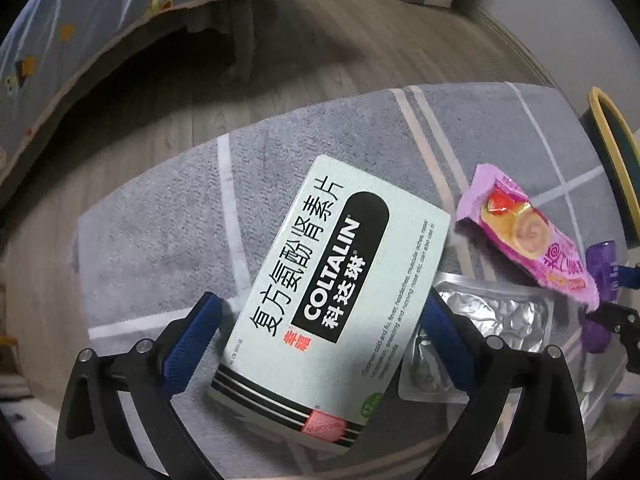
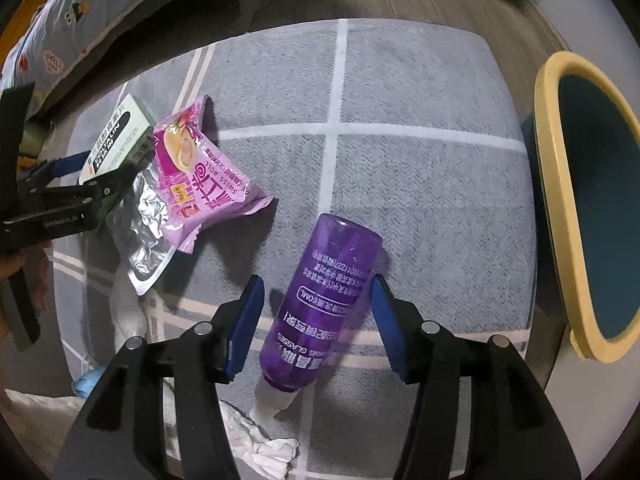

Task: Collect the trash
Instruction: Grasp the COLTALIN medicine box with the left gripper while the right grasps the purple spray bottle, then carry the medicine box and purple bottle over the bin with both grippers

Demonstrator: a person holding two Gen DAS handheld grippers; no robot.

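A pale green Coltalin medicine box (image 1: 336,292) lies on the grey rug between the open fingers of my left gripper (image 1: 320,316), not clamped. It also shows in the right wrist view (image 2: 116,140). A purple spray bottle (image 2: 324,304) lies between the open fingers of my right gripper (image 2: 316,300), with a gap on the left side. A pink Swiss roll wrapper (image 2: 200,176) and a silver blister pack (image 2: 148,216) lie between the two. A teal bin with a yellow rim (image 2: 560,208) stands at the right.
The grey rug with white lines (image 2: 400,92) covers a wood floor (image 1: 280,56). A bed with a blue patterned sheet (image 1: 100,12) is at the back left. Crumpled white tissue (image 2: 264,444) lies near the bottle's nozzle.
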